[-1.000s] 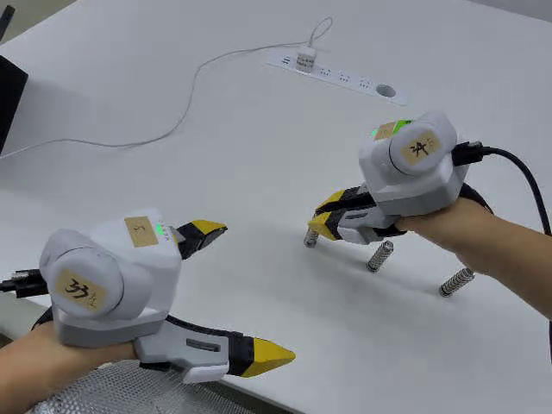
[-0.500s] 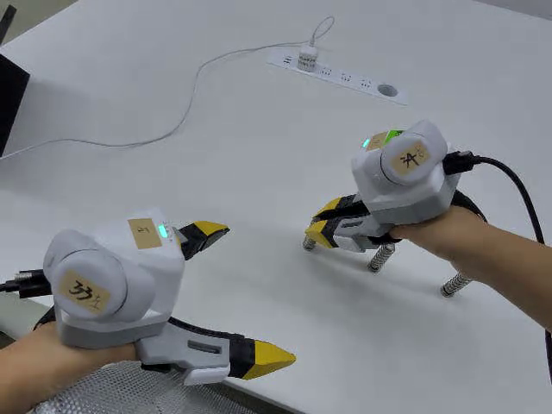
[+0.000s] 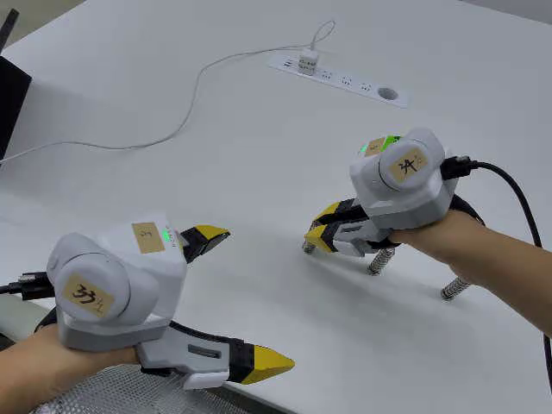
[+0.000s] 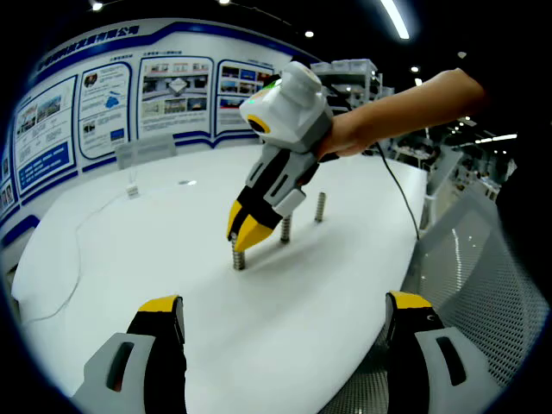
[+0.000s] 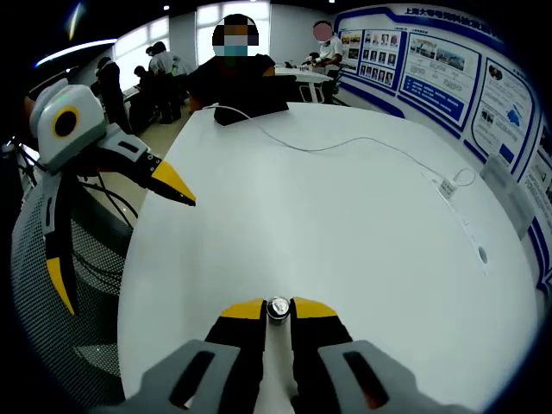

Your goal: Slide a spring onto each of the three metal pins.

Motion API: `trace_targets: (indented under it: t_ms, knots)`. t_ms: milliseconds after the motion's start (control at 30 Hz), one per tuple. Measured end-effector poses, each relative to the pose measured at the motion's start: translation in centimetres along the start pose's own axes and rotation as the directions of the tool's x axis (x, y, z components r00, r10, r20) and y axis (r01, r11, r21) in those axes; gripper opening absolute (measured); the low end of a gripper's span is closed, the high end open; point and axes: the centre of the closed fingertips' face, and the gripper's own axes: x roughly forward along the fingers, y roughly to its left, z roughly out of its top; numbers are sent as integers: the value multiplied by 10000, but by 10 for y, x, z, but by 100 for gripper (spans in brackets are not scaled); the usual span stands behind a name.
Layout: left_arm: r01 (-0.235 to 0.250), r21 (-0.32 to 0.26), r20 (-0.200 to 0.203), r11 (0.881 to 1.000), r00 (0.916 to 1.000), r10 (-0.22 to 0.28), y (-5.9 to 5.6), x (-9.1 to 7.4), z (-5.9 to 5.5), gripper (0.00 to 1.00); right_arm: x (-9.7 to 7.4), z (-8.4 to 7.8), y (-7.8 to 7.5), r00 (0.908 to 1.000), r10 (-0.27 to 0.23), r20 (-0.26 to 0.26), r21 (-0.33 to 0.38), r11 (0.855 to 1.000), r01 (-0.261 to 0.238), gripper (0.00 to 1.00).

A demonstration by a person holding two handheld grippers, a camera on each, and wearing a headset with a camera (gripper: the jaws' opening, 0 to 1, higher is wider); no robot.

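Three springs stand upright on the table by the right tongs: the near spring sits at the tips, while the middle spring and far spring stand behind them, under the hand. The jaws are pinched almost shut on the near spring's round metal top. This looks like the last seating; next comes a straight push down, then release. The left tongs hang wide open and empty, well apart. Since a second ago the right tongs have sunk slightly lower, while the left have stayed put.
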Motion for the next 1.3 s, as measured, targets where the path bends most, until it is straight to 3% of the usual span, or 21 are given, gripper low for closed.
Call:
trace_targets:
  t_ms: [267, 533, 600, 733, 933, 1033, 1133, 1300]
  knots:
    - [124, 147, -139, 9998, 9998, -122, -3, 1, -2, 99, -16, 13, 1, 9977, -197, 644, 143, 9997, 188, 16]
    - [168, 269, -229, 9995, 9996, -162, -4, 2, -3, 99, -41, 15, 1, 9900, -609, 1273, 209, 9981, 587, 17]
    - [136, 326, -241, 9994, 9996, -128, -3, 2, -3, 99, -49, 17, -2, 9792, -985, 1775, 269, 9951, 952, 20]
    - [138, 438, -282, 9989, 9995, -125, -4, 2, -3, 99, -65, 10, -3, 9647, -1342, 2265, 905, 9891, 1164, 22]
    - [141, 473, -148, 9988, 9998, -134, -4, 2, 0, 99, -92, -6, -6, 9365, -2106, 2803, 1954, 9677, 1591, 24]
    - [186, 485, -45, 9987, 9998, -184, -6, 2, 3, 98, -104, -20, -5, 9272, -2357, 2911, 2013, 9626, 1815, 24]
    - [204, 513, -4, 9985, 9998, -204, -6, 2, 3, 98, -115, -36, -5, 9175, -2664, 2953, 2368, 9508, 1999, 26]
    - [132, 424, 79, 9990, 9999, -135, -5, 1, 5, 99, -136, -60, -8, 8898, -3430, 3010, 3260, 9139, 2420, 28]
